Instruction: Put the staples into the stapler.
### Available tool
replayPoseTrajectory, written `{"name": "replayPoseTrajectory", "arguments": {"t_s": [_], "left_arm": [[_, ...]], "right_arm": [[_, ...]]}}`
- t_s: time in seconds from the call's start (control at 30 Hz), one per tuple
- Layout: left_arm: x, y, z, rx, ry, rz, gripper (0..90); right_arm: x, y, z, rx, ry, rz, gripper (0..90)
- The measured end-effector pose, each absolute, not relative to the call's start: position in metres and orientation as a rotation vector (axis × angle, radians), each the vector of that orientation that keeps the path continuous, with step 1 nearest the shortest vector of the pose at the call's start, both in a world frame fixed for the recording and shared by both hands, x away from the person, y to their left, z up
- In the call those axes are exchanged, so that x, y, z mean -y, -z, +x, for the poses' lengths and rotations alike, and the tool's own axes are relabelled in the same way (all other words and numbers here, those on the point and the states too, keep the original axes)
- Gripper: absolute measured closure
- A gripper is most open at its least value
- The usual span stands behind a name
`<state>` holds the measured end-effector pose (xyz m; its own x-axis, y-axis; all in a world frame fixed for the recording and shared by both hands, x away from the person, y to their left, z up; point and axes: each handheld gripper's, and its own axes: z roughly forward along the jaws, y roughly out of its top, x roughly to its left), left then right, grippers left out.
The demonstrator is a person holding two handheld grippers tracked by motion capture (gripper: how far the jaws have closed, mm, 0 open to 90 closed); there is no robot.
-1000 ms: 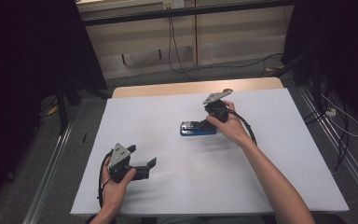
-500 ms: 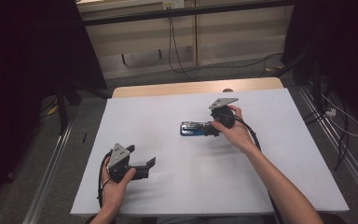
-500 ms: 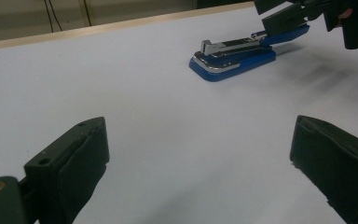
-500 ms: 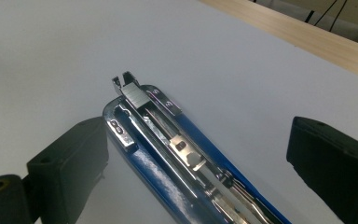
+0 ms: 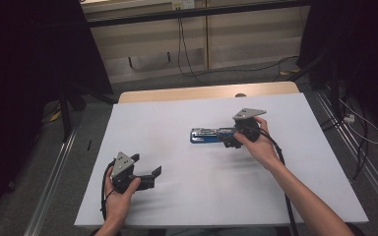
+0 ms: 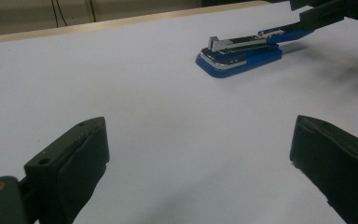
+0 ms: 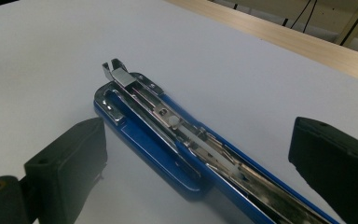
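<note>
The blue stapler [image 5: 209, 134] lies mid-bench, straddled at its rear by the right gripper [image 5: 232, 139], jaws open. Closing is called for next. The left gripper [image 5: 153, 173] is held open, apart.

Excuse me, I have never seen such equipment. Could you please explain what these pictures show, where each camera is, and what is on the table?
A person sits at a white table and holds a hand-operated tool in each hand; there is no robot arm. Each tool ends in two black jaws. The high view looks down from above. The other two views come from small cameras mounted on the tools, looking along their jaws. The left gripper rests near the table's front edge, jaws open, holding nothing. The right gripper is at the end of a blue stapler, jaws open on either side of it. The stapler lies opened, its metal staple channel exposed.
</note>
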<state>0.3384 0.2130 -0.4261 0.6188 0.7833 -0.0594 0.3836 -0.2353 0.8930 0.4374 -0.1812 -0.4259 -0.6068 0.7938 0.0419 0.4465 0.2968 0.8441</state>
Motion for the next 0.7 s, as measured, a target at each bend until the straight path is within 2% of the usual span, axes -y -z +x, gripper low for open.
{"name": "replayPoseTrajectory", "arguments": {"t_s": [0.7], "left_arm": [[-0.208, 0.424, 0.339, -0.927, -0.514, 1.838, 4.7]], "right_arm": [[0.226, 0.425, 0.393, -1.988, -1.278, 1.171, 3.9]]}}
